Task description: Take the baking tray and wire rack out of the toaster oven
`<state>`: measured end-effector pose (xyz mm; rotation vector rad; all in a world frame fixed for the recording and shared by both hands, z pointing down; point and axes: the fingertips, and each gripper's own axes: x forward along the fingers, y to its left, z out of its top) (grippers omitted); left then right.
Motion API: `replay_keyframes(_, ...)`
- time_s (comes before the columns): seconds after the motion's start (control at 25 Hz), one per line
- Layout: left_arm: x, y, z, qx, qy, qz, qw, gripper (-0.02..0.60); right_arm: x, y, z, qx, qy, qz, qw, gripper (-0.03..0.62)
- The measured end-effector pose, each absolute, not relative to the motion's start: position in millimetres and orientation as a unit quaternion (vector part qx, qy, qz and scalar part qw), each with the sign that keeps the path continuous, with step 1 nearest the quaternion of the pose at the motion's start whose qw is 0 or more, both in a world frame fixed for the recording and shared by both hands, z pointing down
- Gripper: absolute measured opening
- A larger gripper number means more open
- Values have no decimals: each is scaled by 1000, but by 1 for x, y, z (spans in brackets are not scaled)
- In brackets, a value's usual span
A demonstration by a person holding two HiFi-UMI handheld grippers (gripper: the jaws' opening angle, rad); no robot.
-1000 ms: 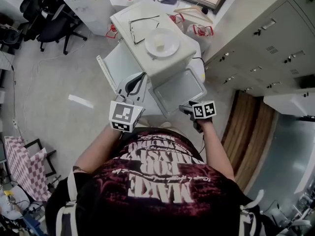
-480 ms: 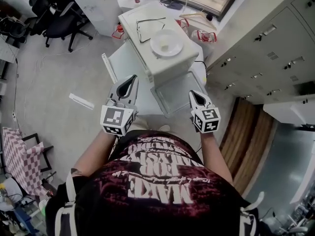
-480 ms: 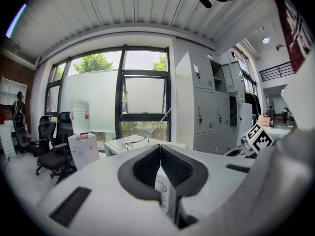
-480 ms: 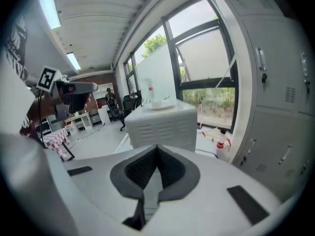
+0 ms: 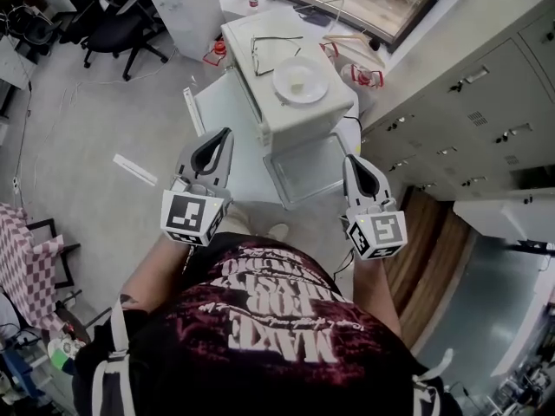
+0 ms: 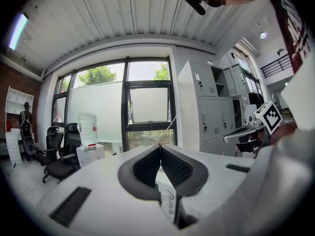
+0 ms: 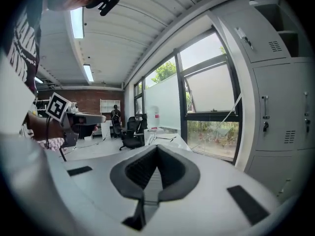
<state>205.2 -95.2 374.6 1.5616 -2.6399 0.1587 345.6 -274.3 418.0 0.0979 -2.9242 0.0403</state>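
Hovering shut and empty before the boxy white toaster oven point(image 5: 323, 118), the left gripper point(image 5: 225, 137) and right gripper point(image 5: 352, 161) could bump its lowered door point(image 5: 312, 167) when reaching in.

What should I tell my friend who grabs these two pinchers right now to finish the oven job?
Left gripper: shut, empty. Right gripper: shut, empty. Both held up before the toaster oven. Its door is open. A wire rack and a round white dish lie on its top. Its inside is hidden from here: look in for a tray left to pull out.
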Motion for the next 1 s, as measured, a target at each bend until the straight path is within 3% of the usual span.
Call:
replay_keyframes(0.56, 191, -91, 355, 542, -839, 48, 18, 6, 337, -256, 417, 50, -993, 27, 99, 3)
replay_keyframes(1.0, 105, -74, 362, 584, -810, 50, 25, 6, 259, -225, 420, 88, -990, 38, 105, 3)
